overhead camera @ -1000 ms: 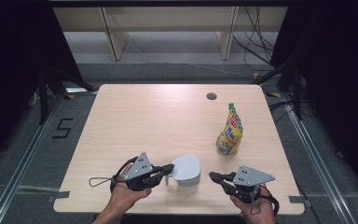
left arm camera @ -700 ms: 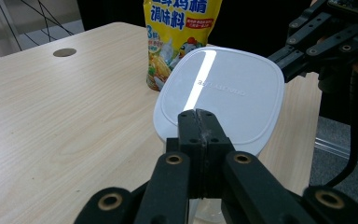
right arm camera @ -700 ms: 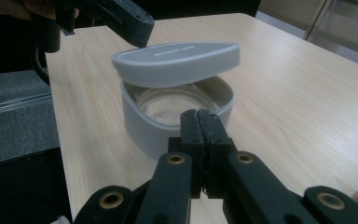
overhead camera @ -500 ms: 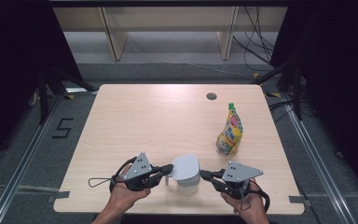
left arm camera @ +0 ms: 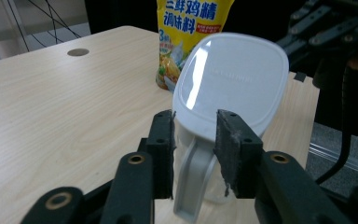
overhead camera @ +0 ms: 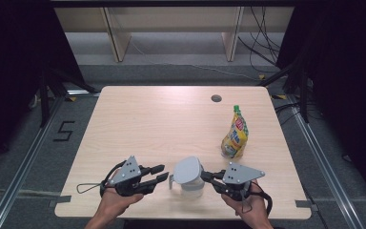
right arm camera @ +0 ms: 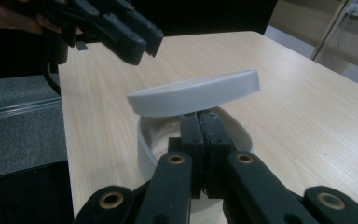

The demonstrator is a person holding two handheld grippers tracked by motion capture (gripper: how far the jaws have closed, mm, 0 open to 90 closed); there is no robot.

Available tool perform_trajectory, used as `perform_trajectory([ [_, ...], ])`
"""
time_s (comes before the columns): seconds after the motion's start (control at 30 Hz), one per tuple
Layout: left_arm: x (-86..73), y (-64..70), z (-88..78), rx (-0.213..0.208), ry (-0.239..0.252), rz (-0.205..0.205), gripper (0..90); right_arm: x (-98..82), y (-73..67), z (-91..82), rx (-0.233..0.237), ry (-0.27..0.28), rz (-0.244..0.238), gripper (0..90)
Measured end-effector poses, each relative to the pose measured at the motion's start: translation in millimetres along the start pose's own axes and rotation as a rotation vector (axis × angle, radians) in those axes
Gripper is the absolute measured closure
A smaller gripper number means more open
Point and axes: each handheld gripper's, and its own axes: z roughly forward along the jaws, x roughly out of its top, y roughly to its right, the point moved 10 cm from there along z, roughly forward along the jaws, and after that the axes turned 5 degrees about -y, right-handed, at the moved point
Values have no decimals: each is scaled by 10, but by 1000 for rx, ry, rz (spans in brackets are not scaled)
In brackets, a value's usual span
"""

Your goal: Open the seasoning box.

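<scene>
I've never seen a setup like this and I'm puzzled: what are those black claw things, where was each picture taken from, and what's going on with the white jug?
A person sits at a wooden table and holds a hand-operated claw in each hand. One picture looks down from above; the other two come from small cameras riding on each claw. The left gripper has just been opening, and its pads stand on either side of the handle of a clear jug without pressing on it. The right gripper is shut, pinching the lid near its edge and tipping it up off the jug. Farther back stand a yellow seasoning pouch and a round cable hole in the table.
</scene>
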Motion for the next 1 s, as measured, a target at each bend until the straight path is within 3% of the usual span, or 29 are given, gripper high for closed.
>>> perform_trajectory([
  [0.03, -47, 7, 0, -6, -10, 6, 619, 37, 11, 13, -4, 19, -34, 900],
  [0.17, -266, 5, 42, 2, -71, 32, 441, 113, -30, 54, 2, 21, -55, 900],
  [0.2, -294, 18, 50, -2, -75, 9, 425, 121, -42, 60, 4, 14, -66, 900],
  [0.33, -357, 25, 61, -10, -94, 13, 364, 169, -86, 81, 16, 17, -63, 900],
  [0.37, -396, 3, 63, 1, -108, 32, 348, 212, -93, 95, 7, 28, -67, 899],
  [0.5, -478, -15, 65, 8, -122, -19, 326, 254, -119, 116, 18, 27, -87, 898],
  [0.6, -503, -27, 54, 11, -125, -7, 323, 275, -145, 125, 13, 28, -64, 897],
  [0.73, -521, -18, 45, 11, -113, -35, 316, 319, -173, 148, 24, 33, -104, 895],
  [0.8, -542, -20, 49, 11, -119, -19, 313, 345, -198, 162, 26, 35, -105, 895],
  [0.93, -562, 3, 64, 8, -125, -38, 307, 378, -237, 188, 31, 32, -118, 891],
  [1.0, -566, 11, 72, 0, -132, -19, 302, 391, -257, 210, 34, 34, -123, 889],
])
